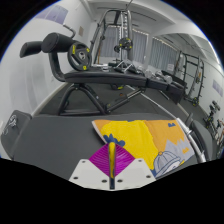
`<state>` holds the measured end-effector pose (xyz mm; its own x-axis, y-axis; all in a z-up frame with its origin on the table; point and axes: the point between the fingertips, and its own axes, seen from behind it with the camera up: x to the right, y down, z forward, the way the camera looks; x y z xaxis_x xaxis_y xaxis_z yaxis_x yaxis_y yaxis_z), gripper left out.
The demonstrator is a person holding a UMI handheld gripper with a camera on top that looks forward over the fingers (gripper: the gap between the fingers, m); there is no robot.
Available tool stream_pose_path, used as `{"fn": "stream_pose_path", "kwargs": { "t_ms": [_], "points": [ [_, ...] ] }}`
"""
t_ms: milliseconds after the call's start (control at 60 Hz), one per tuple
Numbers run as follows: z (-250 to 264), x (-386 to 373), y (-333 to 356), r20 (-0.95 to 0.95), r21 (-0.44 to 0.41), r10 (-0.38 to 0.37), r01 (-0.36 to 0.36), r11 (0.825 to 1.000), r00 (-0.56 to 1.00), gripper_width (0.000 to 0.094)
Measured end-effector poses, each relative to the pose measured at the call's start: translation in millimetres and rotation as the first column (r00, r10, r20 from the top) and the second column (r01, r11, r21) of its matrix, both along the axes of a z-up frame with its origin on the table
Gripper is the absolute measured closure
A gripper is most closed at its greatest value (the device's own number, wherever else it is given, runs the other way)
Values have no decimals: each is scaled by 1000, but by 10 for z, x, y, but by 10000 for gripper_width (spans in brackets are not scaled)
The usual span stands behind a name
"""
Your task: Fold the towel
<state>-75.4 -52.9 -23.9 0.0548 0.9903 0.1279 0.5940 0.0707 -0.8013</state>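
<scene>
A yellow towel (pixel 150 140) with blue, white and orange print lies spread on a dark table (pixel 50 135), just ahead of my fingers and off to the right. My gripper (pixel 112 158) is shut on a fold of the towel's near edge: a yellow strip of cloth runs up between the two magenta pads (pixel 100 158), which press together on it. The rest of the towel lies flat beyond the fingers.
Beyond the table stands gym equipment: a black exercise machine (pixel 85 55) with yellow trim at the back left, a weight rack (pixel 125 40) in the middle, and a treadmill-like frame (pixel 190 75) at the back right. The table's far edge runs behind the towel.
</scene>
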Motion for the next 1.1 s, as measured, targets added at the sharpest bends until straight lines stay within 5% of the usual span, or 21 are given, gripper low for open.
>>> {"fn": "stream_pose_path", "kwargs": {
  "t_ms": [100,283,500,750,800,833,900,950,1100],
  "points": [
    [9,26,-135,39,19,39,-40,999,998,924],
    [762,43,-258,-36,-142,82,-86,986,996,924],
    [1474,-129,965,-140,-172,-8,-16,985,990,909],
    [710,-144,2198,-65,-137,-138,128,982,988,900],
    [536,-155,2229,-46,-141,-140,133,981,989,833],
    [435,-161,2249,-35,-132,-134,128,983,990,666],
    [364,-105,2361,-13,-97,-157,155,983,988,62],
    [509,-59,2389,-36,-79,-160,157,984,986,130],
    [1425,542,2148,-102,-90,-113,104,990,988,85]
  ]
}}
